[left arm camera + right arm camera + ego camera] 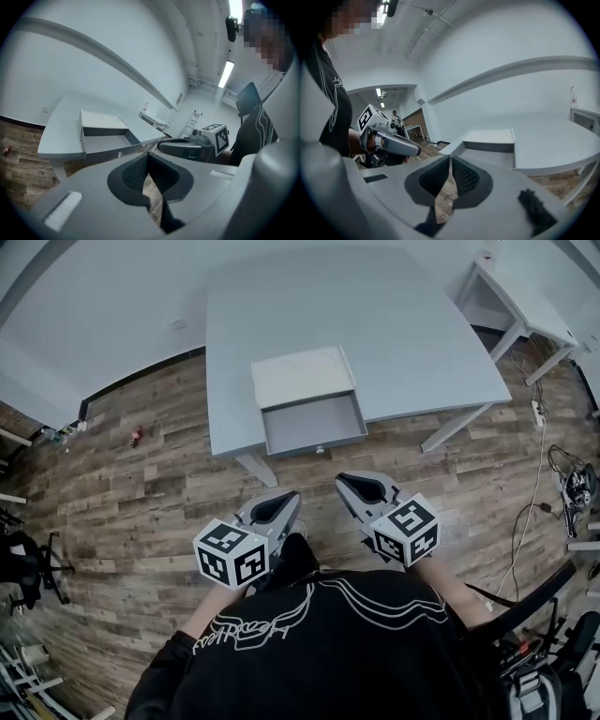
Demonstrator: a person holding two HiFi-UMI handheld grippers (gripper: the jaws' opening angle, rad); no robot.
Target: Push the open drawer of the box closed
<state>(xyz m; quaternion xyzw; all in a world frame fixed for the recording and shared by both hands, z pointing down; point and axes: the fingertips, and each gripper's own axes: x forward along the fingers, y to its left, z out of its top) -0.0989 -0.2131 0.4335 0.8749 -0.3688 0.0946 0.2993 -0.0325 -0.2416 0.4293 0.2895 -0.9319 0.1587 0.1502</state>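
Surface: grey table [403, 324] fills the upper centre of the head view, with its legs at lower centre and right. It stands on a wood-plank floor [141, 512]. A pale wall runs across the upper left, and a second white table [511, 296] sits in the upper right corner. Cables [539, 474] trail down the right side of the floor. A small red item [136, 435] lies on the planks at upper left, too small to identify.

Box [302, 376]: on the table just above frame centre, close to the table's near edge. Drawer [314, 423] is pulled out and its grey inside looks bare. Its front carries a small knob [320, 449] and reaches about to the table edge. The drawer opens toward the bottom of the frame, toward the person. The long axis of box plus drawer runs top to bottom, leaning slightly right at the lower end.

Left gripper [286, 495]: lower centre-left, over the floor, below the drawer front and apart from it. In the left gripper view its jaws meet at the tip with nothing between them.

Right gripper [352, 479]: lower centre-right, likewise apart from the drawer. In the right gripper view its jaws are closed together and empty.

Both tips point up the frame toward the drawer front.
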